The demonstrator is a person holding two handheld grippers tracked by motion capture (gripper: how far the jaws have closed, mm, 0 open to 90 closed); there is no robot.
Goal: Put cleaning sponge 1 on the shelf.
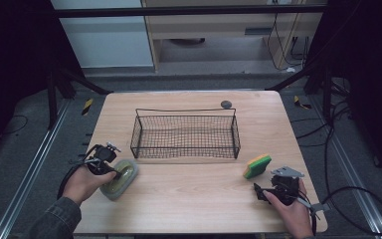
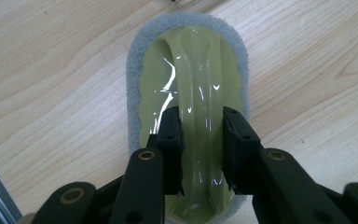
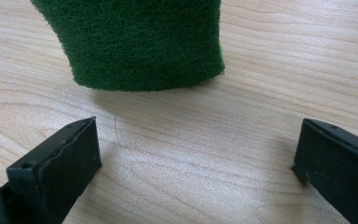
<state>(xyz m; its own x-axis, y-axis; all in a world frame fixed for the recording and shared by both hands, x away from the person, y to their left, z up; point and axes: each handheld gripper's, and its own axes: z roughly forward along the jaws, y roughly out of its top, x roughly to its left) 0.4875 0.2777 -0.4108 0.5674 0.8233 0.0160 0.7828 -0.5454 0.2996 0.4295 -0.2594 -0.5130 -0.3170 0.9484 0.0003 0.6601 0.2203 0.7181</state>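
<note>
Gripping the scrubber (image 2: 189, 100) by its raised handle (image 2: 198, 116), the left gripper (image 2: 200, 135) had its 2 jaws pressed on either side of that glossy, translucent yellow-green arch. The handle's long axis ran straight away from the jaws, in line with them, so a lift would probably carry it squarely. Its base was an oval grey pad, coarse and fibrous, lying flat on the pale wood table (image 1: 194, 194) at the near left, just off the front left corner of the wire basket (image 1: 186, 134). The right gripper (image 3: 196, 163) stood open and empty, jaws wide apart, with the sponge (image 3: 140, 42) just ahead of them: dark green felted scouring face, yellow foam beneath in the high view, untouched.
</note>
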